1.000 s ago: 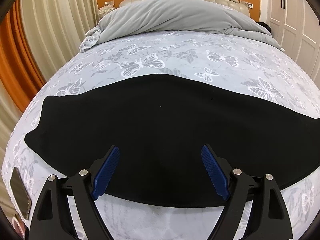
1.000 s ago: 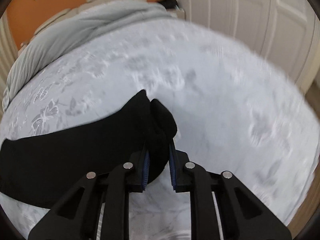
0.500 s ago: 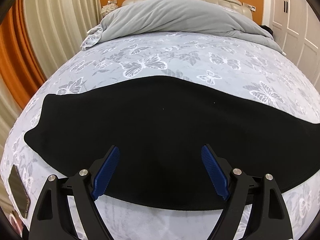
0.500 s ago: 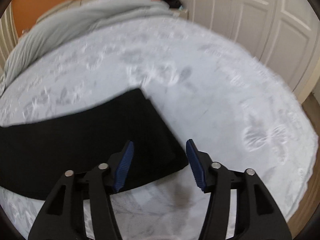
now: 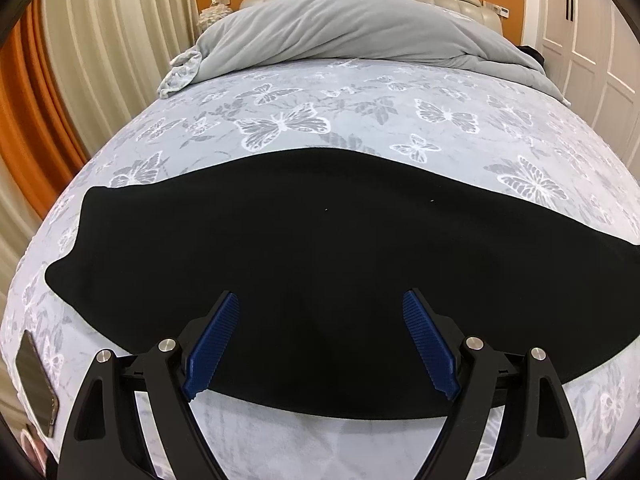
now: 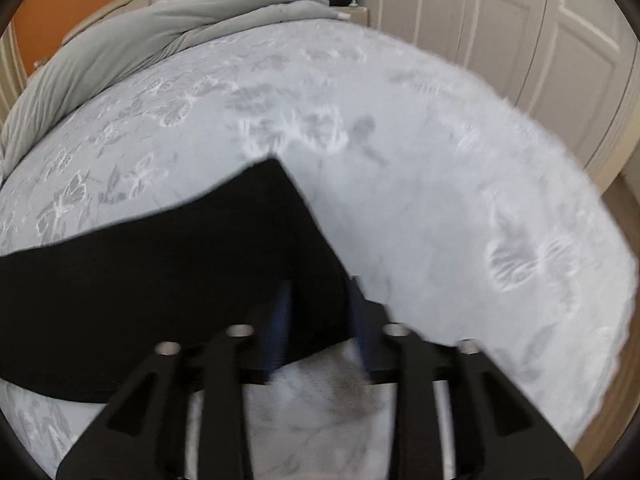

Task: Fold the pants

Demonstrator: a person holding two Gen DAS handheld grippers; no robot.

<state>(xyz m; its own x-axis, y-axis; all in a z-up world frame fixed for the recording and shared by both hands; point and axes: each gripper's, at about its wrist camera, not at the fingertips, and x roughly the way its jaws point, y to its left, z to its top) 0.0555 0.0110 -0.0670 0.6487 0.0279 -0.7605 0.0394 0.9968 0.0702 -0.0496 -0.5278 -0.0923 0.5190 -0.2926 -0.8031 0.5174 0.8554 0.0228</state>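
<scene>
Lying flat on the bed (image 5: 360, 112), one pair of black pants (image 5: 304, 264) faces two open hand-held grippers (image 5: 320, 332).

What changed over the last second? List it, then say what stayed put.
The right gripper let go of the pants: its jaws have just been opening, and the bunched end now lies flat on the bed. The left gripper stayed open over the pants, unmoved.

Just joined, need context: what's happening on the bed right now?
A person is folding black pants on a butterfly-print bedsheet. The left hand-held gripper hovers open over the pants' near edge. The right hand-held gripper has just been opening; the pants' end lies flat between its fingers, not pinched.
</scene>
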